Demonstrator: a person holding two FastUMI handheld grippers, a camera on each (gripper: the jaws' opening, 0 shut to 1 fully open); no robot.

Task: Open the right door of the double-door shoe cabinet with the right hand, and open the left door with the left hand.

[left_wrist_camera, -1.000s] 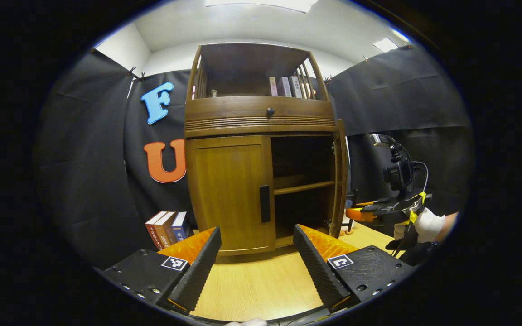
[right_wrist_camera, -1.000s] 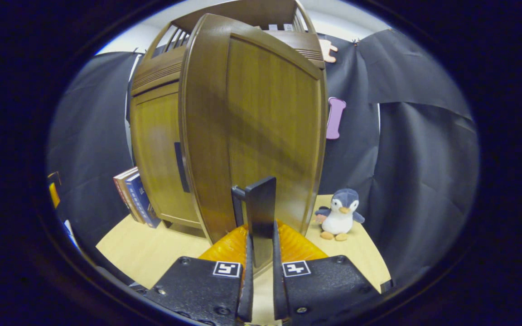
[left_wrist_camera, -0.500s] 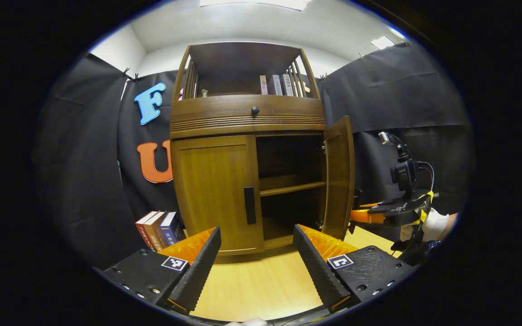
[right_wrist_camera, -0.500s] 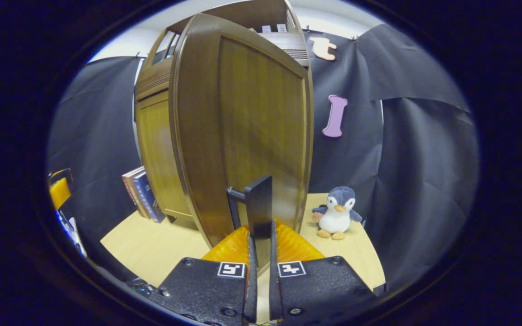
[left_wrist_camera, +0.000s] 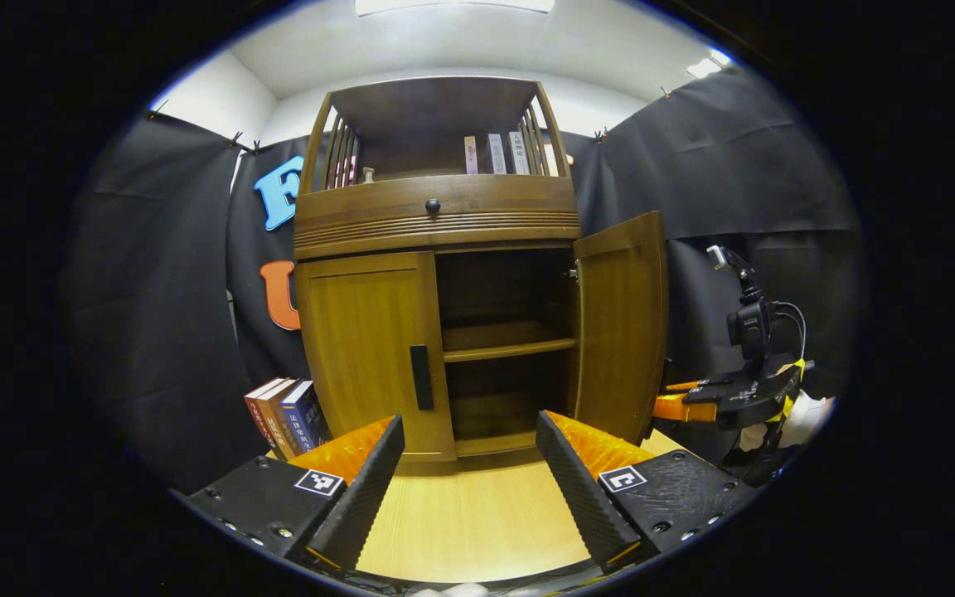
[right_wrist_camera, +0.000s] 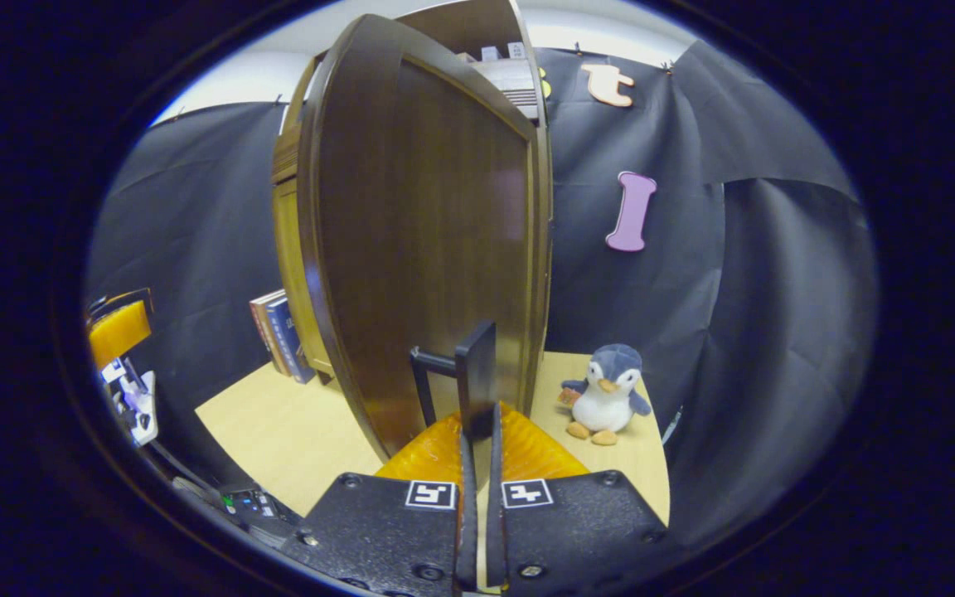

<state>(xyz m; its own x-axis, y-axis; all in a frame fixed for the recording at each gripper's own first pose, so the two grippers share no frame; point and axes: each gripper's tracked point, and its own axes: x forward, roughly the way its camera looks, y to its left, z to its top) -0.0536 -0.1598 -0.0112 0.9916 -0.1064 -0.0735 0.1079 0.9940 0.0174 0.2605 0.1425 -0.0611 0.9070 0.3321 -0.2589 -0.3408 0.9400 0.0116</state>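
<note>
Brown wooden double-door shoe cabinet on the light wooden desk, right hand-held gripper pinching the black bar handle of the swung-open right door, left hand-held gripper spread wide, well short of the shut left door and its dark handle

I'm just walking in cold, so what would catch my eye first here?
The shoe cabinet stands mid-table with its right door swung wide, bare shelves showing. The right gripper is clamped on that door's black handle, and a plush penguin sits beside it.
</note>
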